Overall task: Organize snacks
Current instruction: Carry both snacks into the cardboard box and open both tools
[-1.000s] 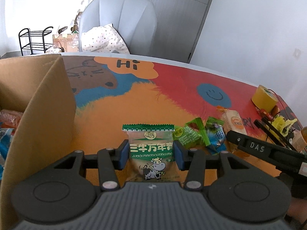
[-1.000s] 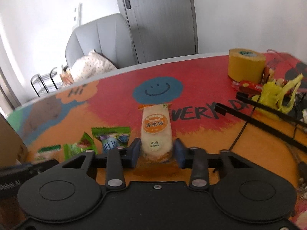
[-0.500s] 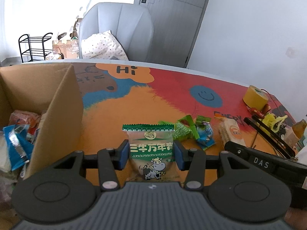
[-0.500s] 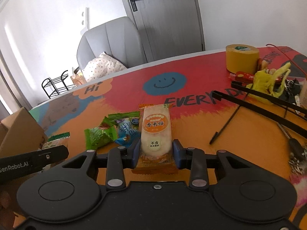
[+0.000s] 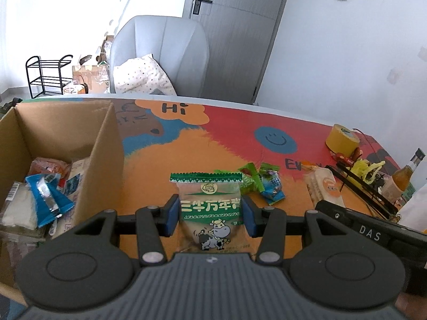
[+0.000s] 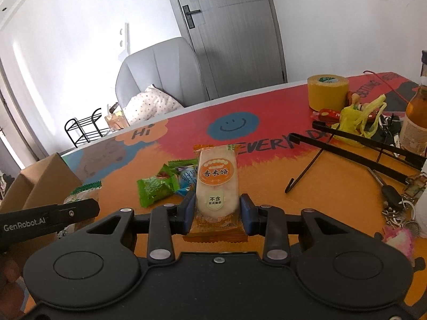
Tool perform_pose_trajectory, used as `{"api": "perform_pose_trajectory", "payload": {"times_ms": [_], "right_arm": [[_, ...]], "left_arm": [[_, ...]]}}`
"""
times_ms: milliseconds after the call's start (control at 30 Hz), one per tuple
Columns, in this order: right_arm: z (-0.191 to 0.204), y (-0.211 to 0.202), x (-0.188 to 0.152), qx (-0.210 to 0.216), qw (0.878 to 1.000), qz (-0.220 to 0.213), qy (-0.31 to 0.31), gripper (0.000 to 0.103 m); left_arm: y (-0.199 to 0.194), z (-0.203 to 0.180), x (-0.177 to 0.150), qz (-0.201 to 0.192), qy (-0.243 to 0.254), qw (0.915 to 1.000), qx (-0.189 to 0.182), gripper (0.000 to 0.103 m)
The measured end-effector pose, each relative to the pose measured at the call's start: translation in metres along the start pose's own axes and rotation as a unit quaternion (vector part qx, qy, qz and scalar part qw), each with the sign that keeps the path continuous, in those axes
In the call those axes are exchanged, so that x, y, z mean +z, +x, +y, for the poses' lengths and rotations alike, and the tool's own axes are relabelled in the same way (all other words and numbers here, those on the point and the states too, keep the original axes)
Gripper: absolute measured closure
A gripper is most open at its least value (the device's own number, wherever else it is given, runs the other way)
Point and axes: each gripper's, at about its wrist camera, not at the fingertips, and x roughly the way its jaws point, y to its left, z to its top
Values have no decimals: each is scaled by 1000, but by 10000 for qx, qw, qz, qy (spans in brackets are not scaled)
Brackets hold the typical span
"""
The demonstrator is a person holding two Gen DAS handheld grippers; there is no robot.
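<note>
Your room fills the upper half of both views: white walls, a grey door (image 5: pixel 234 26) at top centre, and a grey armchair (image 5: pixel 162 53) with a dotted cushion (image 5: pixel 141 77) behind the counter's far edge. A black wire rack (image 5: pixel 46 76) stands at the left edge of the left wrist view.

The counter (image 5: pixel 165 157) spans the middle, covered in an orange, red and blue cartoon print. An open cardboard box (image 5: pixel 101 144) sits on it at the left, with wrapped snacks lying inside. A yellow tape roll (image 5: pixel 342 140) stands at the right, near black stands, a yellow bag and a bottle.

Your left hand-held gripper (image 5: pixel 210 214) is clamped on a green-topped snack packet (image 5: pixel 209 205) with a cow on it, both blue pads pressing its sides, just right of the box wall. Your right hand-held gripper (image 6: pixel 216 210) grips an orange-wrapped rice cracker (image 6: pixel 216 186) the same way, held above the counter. Loose green candies (image 6: pixel 156 186) lie on the counter at centre, between the two grippers.
</note>
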Motion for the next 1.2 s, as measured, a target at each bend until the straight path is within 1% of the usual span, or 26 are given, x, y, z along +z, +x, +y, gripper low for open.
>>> {"api": "perform_pose_trajectory", "payload": {"times_ms": [133,333,533,900,1200], "right_arm": [[6,-8,2,-27,9999,-92,-62,70],[21,-18,7,145,9995,-223,-152,70],[42,-21,12,357,9985,-313,-265,70],[96,-14,17,754,9950,-300,-589,70],[134,-13,18,958,9914,-280,-841,70]], "left_arm": [[-9,2,2,-72,-14,10000,-3,56],[-26,9,8,-236,-47,9997,6,56],[-45,23,17,-417,-114,9990,66,56],[-73,80,34,-619,-356,9967,385,56],[-82,119,35,-556,-563,9952,576,56]]}}
